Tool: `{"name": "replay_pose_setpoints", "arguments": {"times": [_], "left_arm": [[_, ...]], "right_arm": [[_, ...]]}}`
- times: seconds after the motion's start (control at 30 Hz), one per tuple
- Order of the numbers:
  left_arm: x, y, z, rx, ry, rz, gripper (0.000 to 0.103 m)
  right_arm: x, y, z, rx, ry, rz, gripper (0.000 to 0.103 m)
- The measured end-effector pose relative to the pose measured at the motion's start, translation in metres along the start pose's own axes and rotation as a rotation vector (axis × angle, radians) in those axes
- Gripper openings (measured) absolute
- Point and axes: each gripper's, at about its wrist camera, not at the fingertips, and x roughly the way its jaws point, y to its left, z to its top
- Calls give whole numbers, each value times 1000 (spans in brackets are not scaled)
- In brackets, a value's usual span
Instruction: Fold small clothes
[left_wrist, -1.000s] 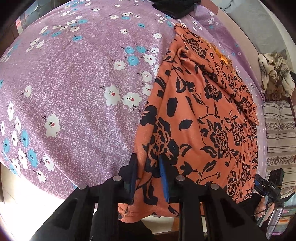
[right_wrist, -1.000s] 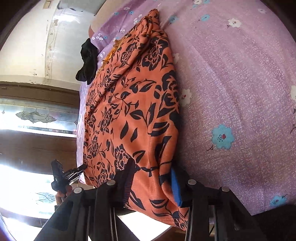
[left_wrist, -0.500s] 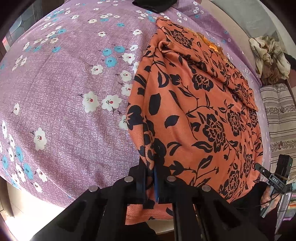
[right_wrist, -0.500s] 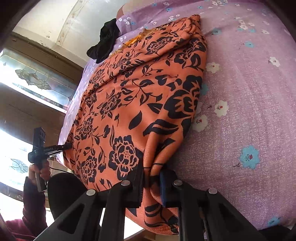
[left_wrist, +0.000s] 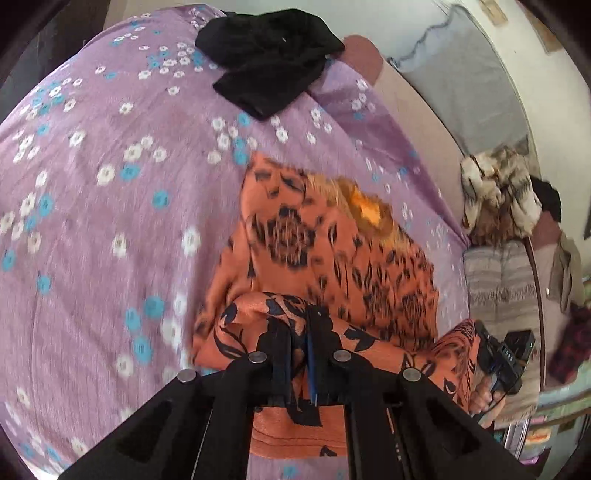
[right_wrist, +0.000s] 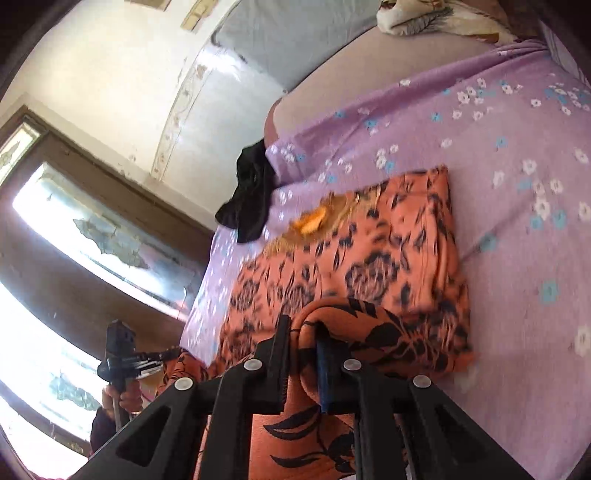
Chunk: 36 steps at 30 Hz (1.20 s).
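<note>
Nearest the left wrist camera, the left gripper (left_wrist: 300, 339) has its fingers clamped on a bunched edge of the orange garment with black flowers (left_wrist: 332, 258), the cloth pinched tight between the two pads and a loose flap hanging below them. In the right wrist view the right gripper (right_wrist: 303, 343) is likewise clamped on the garment (right_wrist: 369, 266), a rolled hem caught between its fingers. The held edge is raised off the bed and arches forward over the rest of the garment, which lies flat on the purple flowered bedsheet (left_wrist: 110, 221), with a yellow-orange trim patch (left_wrist: 369, 210) showing at its far end. The lying part looks blurred in both views. Beyond the garment, near the far edge of the sheet, lies a crumpled black cloth (left_wrist: 269, 66), apart from the orange one. Past the bed's right side sits a cream and brown bundle of fabric (left_wrist: 498, 195) on a striped cushion (left_wrist: 498, 280).
</note>
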Motion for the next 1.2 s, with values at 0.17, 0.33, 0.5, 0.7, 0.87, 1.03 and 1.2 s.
{"name": "replay_pose_setpoints", "arguments": {"times": [0.17,0.33,0.5,0.7,0.87,1.03,1.2], "left_arm": [[61,27,59,-221,-117,166,30],[45,29,5,-211,-325,224,31],[53,-20,-56,-99,-376,236,56],[109,-55,-72,76,-240,306,56],[119,-49,-62,103,-171,313,56],[117,-42,-51,86,-136,273,56],[92,-23,-37,-4,-229,316,56]], "right_arm": [[51,-76,61,323,-104,-88,58],[25,-108,40,311,-165,-114,81],[13,-62,37,113,-192,-127,78],[63,9,-12,-177,19,-204,73],[152,9,-13,-296,243,-444,60],[200,19,73,-304,92,-582,58],[171,63,79,-233,-70,-356,59]]}}
